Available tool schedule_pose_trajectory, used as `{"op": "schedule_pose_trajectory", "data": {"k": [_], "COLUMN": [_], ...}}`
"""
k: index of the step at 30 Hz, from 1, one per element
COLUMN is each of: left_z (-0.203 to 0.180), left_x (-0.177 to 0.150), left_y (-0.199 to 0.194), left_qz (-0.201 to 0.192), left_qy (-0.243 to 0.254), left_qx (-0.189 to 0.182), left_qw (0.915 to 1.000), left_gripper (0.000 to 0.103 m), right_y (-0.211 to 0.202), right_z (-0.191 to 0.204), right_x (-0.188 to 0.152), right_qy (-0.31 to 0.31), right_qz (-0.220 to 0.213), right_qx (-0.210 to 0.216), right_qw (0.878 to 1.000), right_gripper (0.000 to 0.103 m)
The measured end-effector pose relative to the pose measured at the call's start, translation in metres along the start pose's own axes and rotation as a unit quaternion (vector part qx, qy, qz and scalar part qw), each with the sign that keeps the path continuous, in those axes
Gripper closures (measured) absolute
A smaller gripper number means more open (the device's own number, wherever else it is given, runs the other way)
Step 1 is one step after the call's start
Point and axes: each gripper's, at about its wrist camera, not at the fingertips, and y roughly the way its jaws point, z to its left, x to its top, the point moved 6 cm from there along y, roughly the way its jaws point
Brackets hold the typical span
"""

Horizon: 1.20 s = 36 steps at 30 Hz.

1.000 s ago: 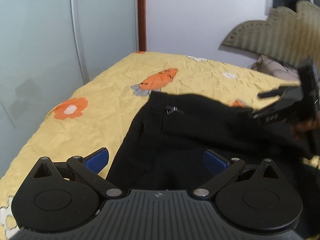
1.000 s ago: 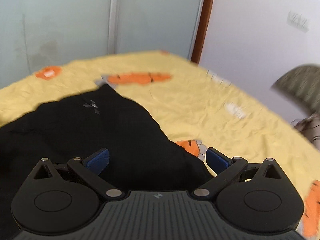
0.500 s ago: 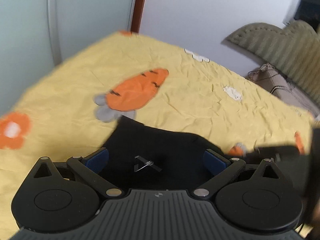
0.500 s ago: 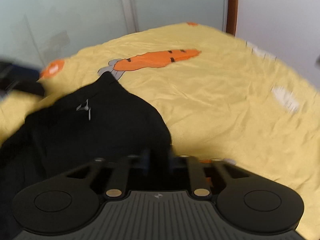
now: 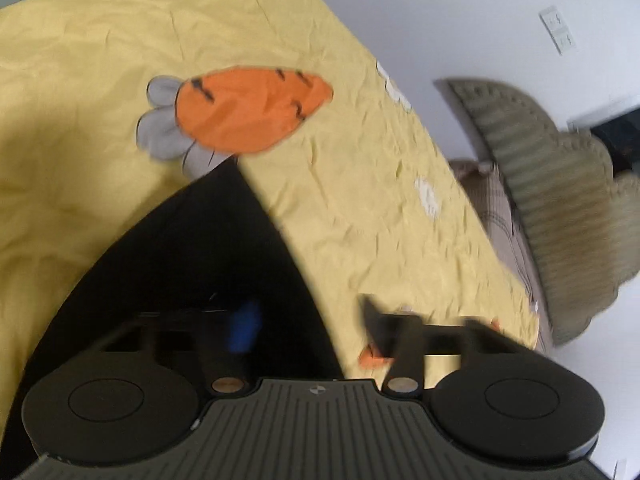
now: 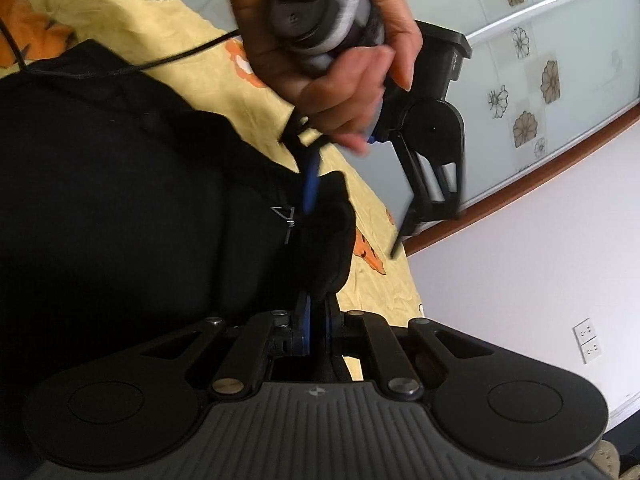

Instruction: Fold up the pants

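Black pants (image 5: 192, 272) lie on a yellow bedsheet (image 5: 80, 80) with a carrot print. In the left wrist view, blurred by motion, my left gripper (image 5: 308, 320) hovers over the pants' edge with its jaws partly open, nothing clearly between them. In the right wrist view my right gripper (image 6: 316, 320) is shut on a bunched edge of the pants (image 6: 120, 200), near a small metal clasp (image 6: 286, 218). The left gripper (image 6: 356, 216) also shows there, held in a hand (image 6: 332, 60), one blue pad touching the fabric, the other finger out to the right.
An olive padded headboard (image 5: 560, 208) and a plaid pillow (image 5: 500, 232) stand at the bed's far side. A white wall with sockets (image 6: 588, 340) and glass wardrobe doors (image 6: 540, 40) surround the bed. A black cable (image 6: 120, 68) trails over the pants.
My right gripper has closed on the pants' edge and lifted it. My left gripper has moved forward over the pants and tilted, and its jaws have narrowed.
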Motion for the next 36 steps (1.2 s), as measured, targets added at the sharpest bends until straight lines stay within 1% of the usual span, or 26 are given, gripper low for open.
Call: {"op": "schedule_pose_trajectory", "data": {"k": [1, 2, 4, 5, 8, 11, 13, 14, 16, 18, 21, 22, 23, 25, 27, 28, 29, 31, 32, 33, 34, 35, 36], "left_z": [0.001, 0.004, 0.01, 0.012, 0.014, 0.024, 0.036, 0.044, 0.06, 0.077, 0.097, 0.099, 0.1, 0.096, 0.087, 0.081, 0.077, 0.063, 0.054, 0.043, 0.031, 0.019, 0.007], "left_x": [-0.004, -0.008, -0.019, -0.025, -0.057, -0.096, -0.118, -0.129, -0.146, -0.157, -0.164, -0.164, -0.166, -0.168, -0.173, -0.175, -0.178, -0.184, -0.188, -0.192, -0.197, -0.202, -0.207], "left_y": [-0.003, -0.008, -0.027, -0.04, -0.088, -0.12, -0.131, -0.133, -0.133, -0.13, -0.125, -0.124, -0.123, -0.127, -0.134, -0.139, -0.145, -0.159, -0.164, -0.167, -0.167, -0.164, -0.157], "left_qz": [0.0, -0.004, -0.022, -0.035, -0.079, -0.092, -0.089, -0.086, -0.077, -0.068, -0.06, -0.061, -0.06, -0.062, -0.069, -0.079, -0.094, -0.14, -0.156, -0.166, -0.167, -0.16, -0.141], "left_qy": [0.008, 0.011, 0.009, 0.012, 0.069, 0.107, 0.123, 0.127, 0.127, 0.115, 0.102, 0.105, 0.111, 0.125, 0.147, 0.159, 0.169, 0.197, 0.216, 0.237, 0.256, 0.27, 0.284], "left_qx": [0.004, 0.005, -0.001, -0.003, 0.008, 0.022, 0.04, 0.051, 0.069, 0.087, 0.101, 0.106, 0.113, 0.124, 0.142, 0.15, 0.16, 0.178, 0.182, 0.183, 0.179, 0.165, 0.139], "left_qw": [1.0, 0.9999, 0.9997, 0.9993, 0.9944, 0.9898, 0.9876, 0.9868, 0.9865, 0.9873, 0.9878, 0.9869, 0.9855, 0.9824, 0.9765, 0.9728, 0.968, 0.9539, 0.9465, 0.9395, 0.9352, 0.9351, 0.9382], "left_gripper": [0.076, 0.091, 0.095, 0.096, 0.096, 0.096, 0.096, 0.096, 0.096, 0.096, 0.094, 0.09, 0.078, 0.076, 0.068, 0.06, 0.046, 0.034, 0.032, 0.032, 0.03, 0.025, 0.023], "right_y": [-0.002, -0.006, -0.015, -0.021, -0.046, -0.074, -0.09, -0.097, -0.104, -0.109, -0.109, -0.105, -0.105, -0.103, -0.113, -0.124, -0.138, -0.162, -0.172, -0.182, -0.188, -0.194, -0.199], "right_z": [-0.001, -0.003, -0.009, -0.009, -0.001, 0.022, 0.041, 0.049, 0.066, 0.079, 0.099, 0.102, 0.105, 0.107, 0.109, 0.109, 0.107, 0.094, 0.088, 0.076, 0.066, 0.059, 0.05], "right_x": [0.001, 0.001, 0.005, 0.008, 0.019, 0.032, 0.039, 0.036, 0.037, 0.035, 0.037, 0.036, 0.034, 0.032, 0.034, 0.033, 0.03, 0.016, 0.008, -0.009, -0.026, -0.042, -0.061], "right_qy": [0.008, 0.017, 0.04, 0.051, 0.06, 0.062, 0.064, 0.063, 0.066, 0.072, 0.061, 0.063, 0.066, 0.069, 0.072, 0.074, 0.079, 0.113, 0.136, 0.159, 0.175, 0.185, 0.194], "right_qz": [-0.001, -0.003, -0.005, -0.005, -0.014, -0.025, -0.027, -0.027, -0.025, -0.019, -0.01, -0.004, 0.004, -0.004, 0.006, 0.009, 0.008, 0.012, 0.017, 0.032, 0.051, 0.07, 0.09], "right_qx": [-0.005, -0.008, -0.01, -0.008, 0.002, 0.028, 0.054, 0.064, 0.083, 0.104, 0.111, 0.115, 0.121, 0.105, 0.087, 0.081, 0.081, 0.082, 0.074, 0.059, 0.044, 0.032, 0.019], "right_qw": [1.0, 1.0, 0.999, 0.999, 0.998, 0.997, 0.996, 0.996, 0.994, 0.992, 0.992, 0.991, 0.99, 0.992, 0.994, 0.994, 0.994, 0.99, 0.988, 0.985, 0.982, 0.98, 0.977], "right_gripper": [0.097, 0.097, 0.097, 0.097, 0.097, 0.097, 0.097, 0.097, 0.097, 0.097, 0.097, 0.097, 0.097, 0.096, 0.094, 0.094, 0.094, 0.094, 0.094, 0.094, 0.094, 0.094, 0.094]}}
